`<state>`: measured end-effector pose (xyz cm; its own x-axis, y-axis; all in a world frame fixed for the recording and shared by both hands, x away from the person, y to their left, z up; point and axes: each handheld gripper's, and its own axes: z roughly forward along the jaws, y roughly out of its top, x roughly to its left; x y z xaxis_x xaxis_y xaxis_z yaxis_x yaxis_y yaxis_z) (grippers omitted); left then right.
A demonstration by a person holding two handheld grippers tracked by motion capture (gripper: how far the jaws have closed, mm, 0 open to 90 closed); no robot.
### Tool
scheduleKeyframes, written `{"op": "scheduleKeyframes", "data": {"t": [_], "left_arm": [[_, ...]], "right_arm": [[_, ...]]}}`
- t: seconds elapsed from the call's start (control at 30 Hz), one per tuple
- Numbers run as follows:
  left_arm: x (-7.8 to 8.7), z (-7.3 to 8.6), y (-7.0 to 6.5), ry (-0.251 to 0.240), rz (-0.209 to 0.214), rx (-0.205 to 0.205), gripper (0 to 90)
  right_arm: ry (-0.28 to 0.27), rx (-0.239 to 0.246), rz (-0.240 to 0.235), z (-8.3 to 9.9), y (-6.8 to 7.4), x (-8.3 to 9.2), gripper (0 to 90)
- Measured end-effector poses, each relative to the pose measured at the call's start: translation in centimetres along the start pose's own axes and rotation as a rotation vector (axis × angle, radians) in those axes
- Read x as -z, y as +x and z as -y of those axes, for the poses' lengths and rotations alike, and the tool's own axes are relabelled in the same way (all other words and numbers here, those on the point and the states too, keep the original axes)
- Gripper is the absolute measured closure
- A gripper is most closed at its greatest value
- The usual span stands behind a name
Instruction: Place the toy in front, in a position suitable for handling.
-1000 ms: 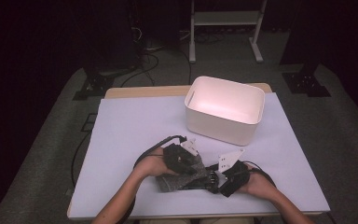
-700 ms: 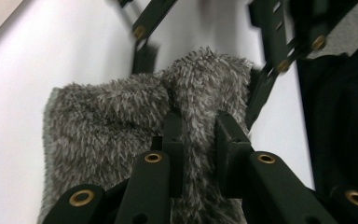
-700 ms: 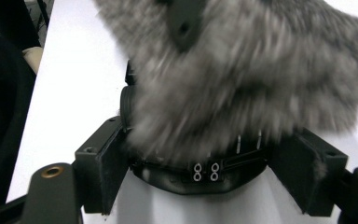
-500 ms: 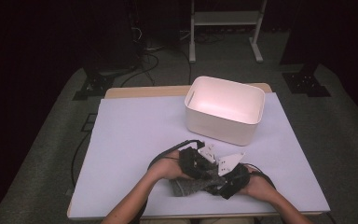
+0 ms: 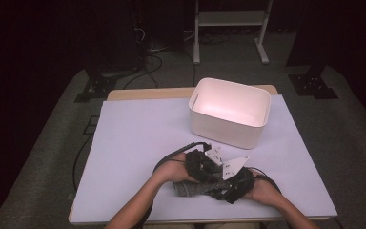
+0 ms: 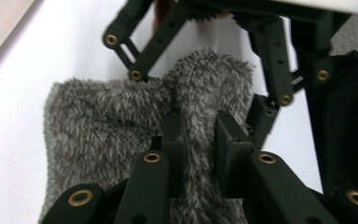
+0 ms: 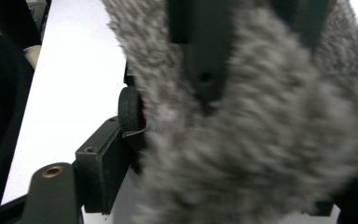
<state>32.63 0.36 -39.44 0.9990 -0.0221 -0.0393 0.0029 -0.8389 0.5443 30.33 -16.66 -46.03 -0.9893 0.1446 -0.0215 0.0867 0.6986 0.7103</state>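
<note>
A grey fuzzy cloth lies near the table's front edge, between the person's two hands. My left gripper is shut on it, and in the left gripper view its two black pads pinch a ridge of the pile. My right gripper faces it from the right with its jaws spread wide. The cloth bulges between those jaws, one of which stands at the lower left and the other at the far right edge. The right gripper's linkages straddle the cloth's far end.
A white rectangular bin stands open and empty behind the hands, right of centre. A pale lilac sheet covers the table. Dark floor, cables and a metal stand lie beyond the far edge.
The left hand and its gripper have shifted right, closing in on the right gripper over the cloth. The right hand has kept still.
</note>
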Motion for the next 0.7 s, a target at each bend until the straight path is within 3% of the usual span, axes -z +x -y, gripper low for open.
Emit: {"op": "scheduleKeyframes", "data": {"t": [0.13,0.53,0.7], "left_arm": [[0.8,1.2,-0.3,0.018,0.0,-0.002,76.3],[4.9,7.8,-0.3,0.037,-0.07,0.124,76.0],[5.7,9.1,0.0,0.02,-0.084,0.163,75.4]], "right_arm": [[-0.006,-0.008,-0.004,0.0,0.0,0.0,23.1],[-0.015,-0.003,-0.008,0.0,-0.1,0.1,23.1],[-0.014,0.001,-0.006,0.0,-0.1,0.1,23.1]]}}
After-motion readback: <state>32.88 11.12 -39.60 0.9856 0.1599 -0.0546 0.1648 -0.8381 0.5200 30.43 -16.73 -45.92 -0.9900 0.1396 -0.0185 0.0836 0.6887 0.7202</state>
